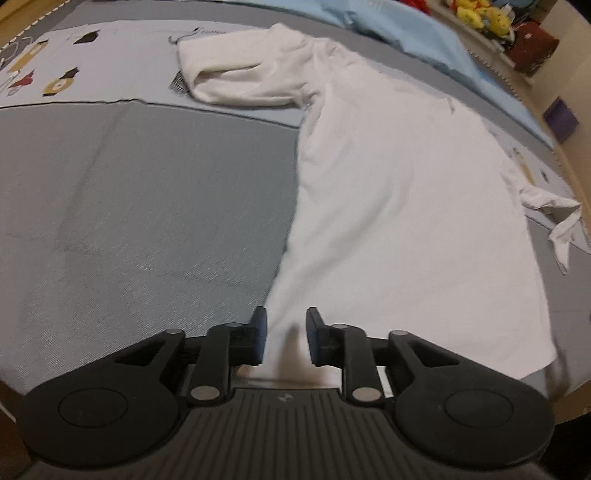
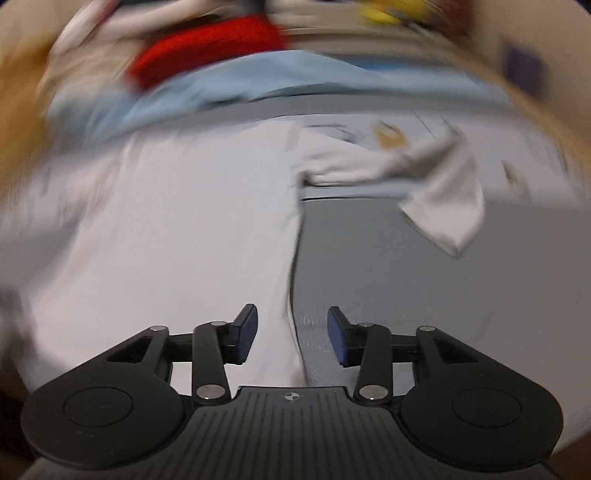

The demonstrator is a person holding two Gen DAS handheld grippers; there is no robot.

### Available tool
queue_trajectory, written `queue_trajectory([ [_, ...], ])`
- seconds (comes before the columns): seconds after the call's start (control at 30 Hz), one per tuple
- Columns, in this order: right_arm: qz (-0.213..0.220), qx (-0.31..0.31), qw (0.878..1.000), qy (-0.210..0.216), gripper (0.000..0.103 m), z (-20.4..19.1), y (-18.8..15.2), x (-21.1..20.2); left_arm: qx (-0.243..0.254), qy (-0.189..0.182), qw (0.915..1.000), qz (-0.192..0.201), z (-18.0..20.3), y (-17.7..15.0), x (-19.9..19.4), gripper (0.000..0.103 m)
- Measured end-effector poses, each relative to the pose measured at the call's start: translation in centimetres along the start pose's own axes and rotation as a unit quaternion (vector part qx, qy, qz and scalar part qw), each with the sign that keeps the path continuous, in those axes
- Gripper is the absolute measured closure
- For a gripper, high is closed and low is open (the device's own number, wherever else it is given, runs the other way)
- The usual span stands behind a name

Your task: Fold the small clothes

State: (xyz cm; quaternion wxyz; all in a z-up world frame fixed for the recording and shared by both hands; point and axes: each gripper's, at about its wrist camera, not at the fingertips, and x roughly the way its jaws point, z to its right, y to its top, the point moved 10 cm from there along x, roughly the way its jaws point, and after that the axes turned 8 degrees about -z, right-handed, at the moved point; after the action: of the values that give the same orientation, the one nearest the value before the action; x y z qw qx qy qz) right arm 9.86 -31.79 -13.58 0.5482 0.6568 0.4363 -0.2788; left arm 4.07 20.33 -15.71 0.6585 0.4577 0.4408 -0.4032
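A small white T-shirt (image 1: 399, 192) lies spread flat on a grey mat (image 1: 140, 206). One sleeve (image 1: 236, 70) is folded over at the far left, the other sleeve (image 1: 554, 218) sticks out at the right. My left gripper (image 1: 286, 334) is open, its jaws straddling the shirt's near left hem corner. In the blurred right wrist view the shirt (image 2: 166, 240) fills the left half, with a sleeve (image 2: 443, 199) out to the right. My right gripper (image 2: 291, 332) is open over the shirt's near right edge, holding nothing.
A pale printed play mat (image 1: 74, 74) lies at the far left. Light blue bedding (image 1: 424, 33) runs along the far side, with toys (image 1: 480, 14) and a dark red bag (image 1: 535, 48) behind it. A red item (image 2: 207, 48) shows in the right wrist view.
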Motion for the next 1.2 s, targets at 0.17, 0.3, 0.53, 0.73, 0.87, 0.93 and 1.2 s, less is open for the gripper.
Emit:
queue_trajectory([
  [0.17, -0.093, 0.064, 0.994, -0.001, 0.059, 1.0, -2.2, 5.7, 0.004, 0.022, 0.9993, -0.029, 0.3, -0.3, 2.0, 0.076],
  [0.3, -0.155, 0.02, 0.987, -0.041, 0.06, -0.7, -5.5, 8.8, -0.005, 0.036, 0.9981, -0.049, -0.7, -1.2, 3.3, 0.077],
  [0.53, -0.117, 0.029, 0.991, -0.062, 0.098, 0.3, -4.7, 6.5, 0.054, 0.025, 0.9966, -0.058, 0.9, -2.6, 2.8, 0.103],
  [0.73, -0.138, 0.049, 0.978, -0.146, 0.098, 4.2, -6.0, 5.2, 0.09, 0.047, 0.9918, -0.077, 1.6, -4.6, 1.8, 0.103],
  [0.87, -0.155, 0.043, 0.975, -0.156, 0.096, 3.8, -6.8, 5.8, 0.107, 0.076, 0.9903, -0.045, 1.7, -3.8, 1.3, 0.099],
  [0.93, -0.12, 0.045, 0.982, -0.138, 0.084, 3.1, -5.6, 5.0, 0.091, 0.043, 0.9949, -0.004, 2.1, -2.6, -0.2, 0.084],
  [1.2, -0.144, 0.019, 0.978, -0.147, 0.065, 3.0, -5.4, 6.8, 0.076, -0.018, 0.9951, -0.062, 3.9, -3.7, 2.5, 0.07],
])
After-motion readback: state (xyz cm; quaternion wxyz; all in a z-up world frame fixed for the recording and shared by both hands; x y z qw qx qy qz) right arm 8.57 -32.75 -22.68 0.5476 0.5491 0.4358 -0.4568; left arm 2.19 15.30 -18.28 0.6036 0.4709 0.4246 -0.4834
